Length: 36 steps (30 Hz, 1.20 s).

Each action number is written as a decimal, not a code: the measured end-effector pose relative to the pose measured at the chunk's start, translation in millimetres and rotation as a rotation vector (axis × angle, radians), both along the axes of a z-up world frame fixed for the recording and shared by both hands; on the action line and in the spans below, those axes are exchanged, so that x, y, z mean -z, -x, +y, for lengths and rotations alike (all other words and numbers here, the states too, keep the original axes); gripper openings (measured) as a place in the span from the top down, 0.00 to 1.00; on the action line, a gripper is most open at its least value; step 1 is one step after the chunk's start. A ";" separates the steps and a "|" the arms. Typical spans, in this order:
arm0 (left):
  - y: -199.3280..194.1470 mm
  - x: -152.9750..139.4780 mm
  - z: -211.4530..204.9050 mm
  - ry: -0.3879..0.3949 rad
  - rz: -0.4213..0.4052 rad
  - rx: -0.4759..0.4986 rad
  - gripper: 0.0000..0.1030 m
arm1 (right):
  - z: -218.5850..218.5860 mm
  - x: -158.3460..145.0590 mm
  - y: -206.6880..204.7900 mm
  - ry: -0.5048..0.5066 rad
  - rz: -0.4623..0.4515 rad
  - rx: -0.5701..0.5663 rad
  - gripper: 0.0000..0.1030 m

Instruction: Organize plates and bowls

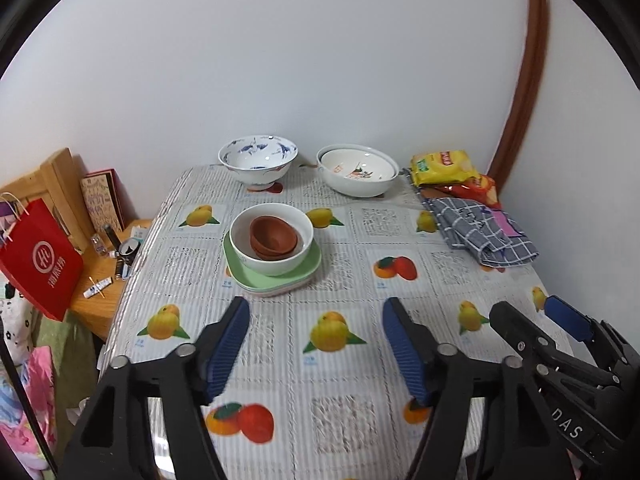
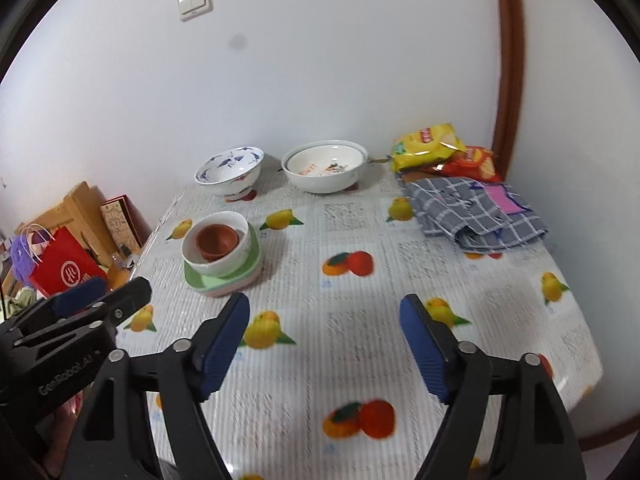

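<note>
1. Left gripper spread wide at lower centre of the left wrist view, nothing between the blue pads, only fruit-print tablecloth beneath.
2. Right gripper likewise spread wide and empty at lower centre of the right wrist view; visible again at the lower right edge of the left view.
3. Just beyond the fingertips, left of centre: stack of green plates with a white bowl on top and two brown bowls nested inside.
4. At the far table edge, upper centre: blue-patterned bowl beside a wide white bowl with another dish nested in it, apart from each other and from the stack.
5. Probably next: gather one far bowl. Best approached over the stack without brushing it, one pad inside the rim and one outside, grip squared before lifting; the blue bowl's narrow foot likely tips easily.
6. Hard to judge: plate count under the white bowl, pinkish lowest edge barely showing; near table edge cut off by the grippers; checked cloth and snack bags at right possibly covering something.
</note>
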<state>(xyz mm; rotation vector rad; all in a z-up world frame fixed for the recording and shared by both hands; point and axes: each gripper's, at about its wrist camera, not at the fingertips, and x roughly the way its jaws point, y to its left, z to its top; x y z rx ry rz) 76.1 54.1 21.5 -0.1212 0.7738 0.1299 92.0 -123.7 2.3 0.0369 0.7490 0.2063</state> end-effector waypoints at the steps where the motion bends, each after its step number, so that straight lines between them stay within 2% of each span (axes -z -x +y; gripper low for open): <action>1: 7.7 -2.3 -3.3 -0.001 -0.004 -0.003 0.26 | -3.3 -1.8 6.9 0.014 -0.010 0.003 0.21; 3: 19.0 -5.0 -9.2 -0.010 -0.012 -0.006 0.14 | -10.4 -6.5 22.6 0.035 -0.031 0.008 0.18; 6: 34.8 -7.3 -17.3 -0.036 -0.024 -0.025 0.08 | -22.3 -10.6 41.9 0.028 -0.044 0.015 0.14; 19: 78.1 -15.2 -40.0 -0.058 -0.055 -0.009 0.08 | -54.0 -17.9 92.3 0.035 -0.085 0.054 0.12; 36: 83.7 -16.0 -46.1 -0.046 -0.054 -0.004 0.08 | -67.8 -17.3 103.0 0.031 -0.084 0.074 0.12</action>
